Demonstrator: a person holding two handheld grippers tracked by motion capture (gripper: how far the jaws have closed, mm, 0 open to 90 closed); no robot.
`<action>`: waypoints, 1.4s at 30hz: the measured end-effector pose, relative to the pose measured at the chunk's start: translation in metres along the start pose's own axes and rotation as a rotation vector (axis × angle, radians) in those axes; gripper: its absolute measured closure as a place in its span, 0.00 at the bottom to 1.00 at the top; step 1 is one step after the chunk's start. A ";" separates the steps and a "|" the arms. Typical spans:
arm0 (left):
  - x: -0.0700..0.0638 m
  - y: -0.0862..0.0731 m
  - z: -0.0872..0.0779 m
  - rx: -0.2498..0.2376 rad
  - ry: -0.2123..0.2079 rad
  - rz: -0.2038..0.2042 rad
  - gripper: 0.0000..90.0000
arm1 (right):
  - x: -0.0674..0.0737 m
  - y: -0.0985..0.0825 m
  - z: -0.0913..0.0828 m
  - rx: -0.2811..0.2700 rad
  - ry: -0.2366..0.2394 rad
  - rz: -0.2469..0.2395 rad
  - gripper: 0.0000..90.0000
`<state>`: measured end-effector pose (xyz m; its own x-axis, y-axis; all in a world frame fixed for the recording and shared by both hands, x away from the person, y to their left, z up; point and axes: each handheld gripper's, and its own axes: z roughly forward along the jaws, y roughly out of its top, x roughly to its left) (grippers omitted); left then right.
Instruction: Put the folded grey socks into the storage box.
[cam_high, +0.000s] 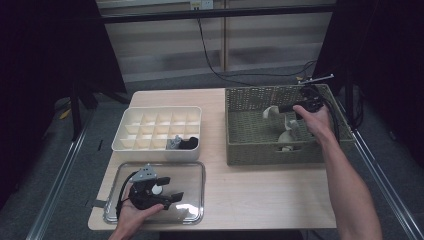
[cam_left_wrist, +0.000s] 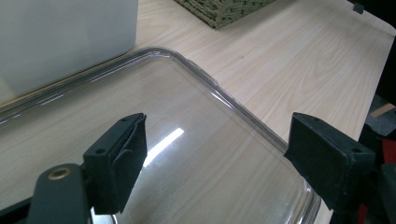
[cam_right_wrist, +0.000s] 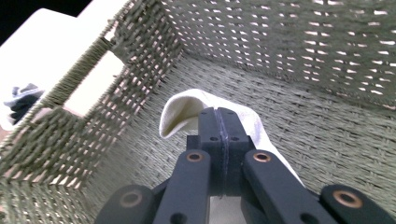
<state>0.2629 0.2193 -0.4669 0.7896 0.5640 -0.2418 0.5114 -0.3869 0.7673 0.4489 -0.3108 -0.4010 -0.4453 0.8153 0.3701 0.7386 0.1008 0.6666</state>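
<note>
From the high view, your right tool (cam_high: 289, 107) is inside the woven basket (cam_high: 248, 145) at the right of the desk (cam_high: 250, 190), with a pale cloth piece (cam_high: 270, 112) hanging from its tip; more pale cloth (cam_high: 288, 135) lies lower in the basket. Left of the basket sits the white divided organizer (cam_high: 131, 119), one front cell already holding dark and grey rolled items (cam_high: 182, 144), so the cloth is probably headed for a neighbouring cell. Your left tool (cam_high: 167, 197) rests over the clear lid (cam_high: 192, 170) in front of the organizer, likely parked there to stay out of the way.

In the left gripper view, the left tool (cam_left_wrist: 215, 154) stands wide with nothing between its pads, only the clear lid (cam_left_wrist: 224, 100) and the desk (cam_left_wrist: 303, 60) beneath.

In the right gripper view, the right tool (cam_right_wrist: 224, 122) is clamped tight, the pads meeting on a fold of the pale cloth piece (cam_right_wrist: 187, 109), which drapes on both sides above the basket (cam_right_wrist: 303, 42) floor. The pinch is at an edge, so the rest hangs free; lift it clear of the basket wall before swinging toward the organizer (cam_right_wrist: 42, 37).
</note>
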 end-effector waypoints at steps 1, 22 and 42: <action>0.000 0.000 0.000 0.000 0.000 0.000 0.22 | 0.001 0.000 -0.001 -0.008 0.008 -0.004 1.00; -0.006 0.003 0.001 0.000 0.003 0.031 0.22 | 0.033 0.002 -0.021 -0.136 0.086 -0.044 1.00; -0.009 0.005 0.004 -0.013 0.002 0.038 0.19 | 0.060 0.003 -0.042 -0.213 0.136 -0.070 1.00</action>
<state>0.2596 0.2090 -0.4636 0.8077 0.5505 -0.2110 0.4763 -0.3984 0.7839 0.4030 -0.2854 -0.3492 -0.5664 0.7249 0.3921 0.5868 0.0207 0.8095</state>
